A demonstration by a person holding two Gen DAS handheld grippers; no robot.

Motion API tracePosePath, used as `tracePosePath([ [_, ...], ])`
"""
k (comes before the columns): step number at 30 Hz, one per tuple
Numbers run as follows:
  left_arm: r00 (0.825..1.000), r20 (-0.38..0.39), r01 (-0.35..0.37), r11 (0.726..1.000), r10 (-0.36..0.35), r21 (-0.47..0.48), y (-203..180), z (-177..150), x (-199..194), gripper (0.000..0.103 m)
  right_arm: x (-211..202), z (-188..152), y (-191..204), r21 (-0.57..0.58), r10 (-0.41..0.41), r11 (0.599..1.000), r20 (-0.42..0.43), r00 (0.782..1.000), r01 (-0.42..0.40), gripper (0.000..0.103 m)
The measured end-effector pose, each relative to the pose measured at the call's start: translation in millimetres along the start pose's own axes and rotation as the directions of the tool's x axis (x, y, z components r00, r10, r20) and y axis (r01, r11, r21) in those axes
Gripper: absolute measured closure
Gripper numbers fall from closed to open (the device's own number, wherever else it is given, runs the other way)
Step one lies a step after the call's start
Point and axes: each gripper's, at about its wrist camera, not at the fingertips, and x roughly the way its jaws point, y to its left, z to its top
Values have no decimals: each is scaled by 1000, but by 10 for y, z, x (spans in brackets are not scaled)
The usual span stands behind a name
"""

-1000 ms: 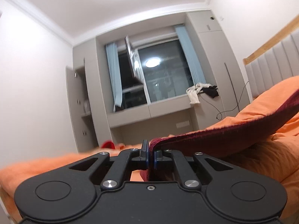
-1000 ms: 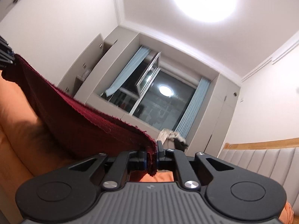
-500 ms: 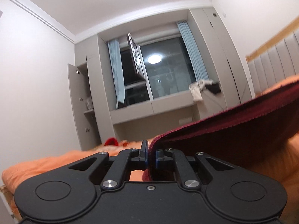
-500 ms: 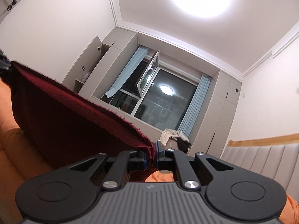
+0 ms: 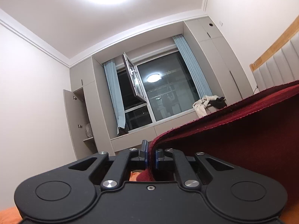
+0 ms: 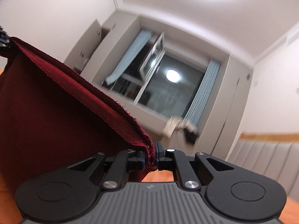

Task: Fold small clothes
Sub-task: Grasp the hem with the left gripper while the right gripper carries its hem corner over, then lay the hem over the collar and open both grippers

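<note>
Bedroom, dark window (image 5: 162, 97), orange bedding (image 6: 158, 177) (blurry, probably), both jaws clamped on red cloth (image 5: 233, 130).

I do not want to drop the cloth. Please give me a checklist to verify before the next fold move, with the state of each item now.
1. Left gripper shut on the dark red cloth: ok.
2. Right gripper shut on the cloth's other corner: ok.
3. Top edge stretched between both grippers, no deep sag: ok.
4. Cloth lifted off the orange bedding: cannot tell, its lower part is hidden.
5. Cloth hangs flat, without twist: cannot tell.
6. Landing place on the bedding free: cannot tell, both cameras look upward.
</note>
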Motion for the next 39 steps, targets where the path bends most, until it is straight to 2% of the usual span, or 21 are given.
tracePosePath([
  [2,1000,-28,6,1000,-5,8,-83,-43,291,95,352,-85,23,31,32,999,-67,997,-30,93],
  [6,992,-123,21,1000,-18,22,-246,-245,906,95,1008,-309,63,100,97,992,-196,976,-79,93],
  [13,955,-293,44,999,-42,0,-361,-761,1773,94,1585,-657,228,109,147,987,-320,936,-118,91],
  [17,920,-386,72,997,-73,-16,-389,-1146,2051,94,1844,-747,281,93,146,988,-357,923,-120,86],
  [20,879,-466,87,995,-103,-55,-332,-1374,2187,91,1905,-858,337,101,157,987,-380,911,-128,86],
  [22,861,-497,84,993,-113,-81,-281,-1468,2224,87,1925,-909,338,111,157,986,-391,907,-123,85],
  [24,855,-505,79,992,-120,-101,-242,-1516,2224,76,1941,-934,335,128,160,985,-403,901,-117,80],
  [26,855,-504,72,990,-123,-120,-190,-1543,2215,64,1952,-940,321,135,164,984,-409,898,-118,62],
  [27,852,-507,71,988,-131,-135,-162,-1556,2204,59,1902,-929,347,135,166,983,-409,897,-121,59],
  [29,849,-504,79,981,-158,-175,-107,-1565,2181,38,1883,-916,349,137,179,981,-404,897,-135,46],
  [30,848,-501,80,977,-170,-195,-66,-1574,2170,34,1864,-913,349,138,184,981,-401,898,-139,41],
  [32,846,-500,76,971,-184,-227,24,-1575,2157,30,1823,-910,342,142,194,978,-388,901,-150,22],
  [34,842,-506,63,965,-189,-255,110,-1577,2125,24,1824,-896,361,145,210,975,-380,901,-167,11],
  [36,837,-513,44,957,-192,-286,197,-1590,2088,18,1844,-902,377,144,223,973,-384,896,-180,9],
  [39,812,-525,53,928,-254,-368,328,-1642,2060,9,1869,-896,386,139,219,974,-395,892,-177,2],
])
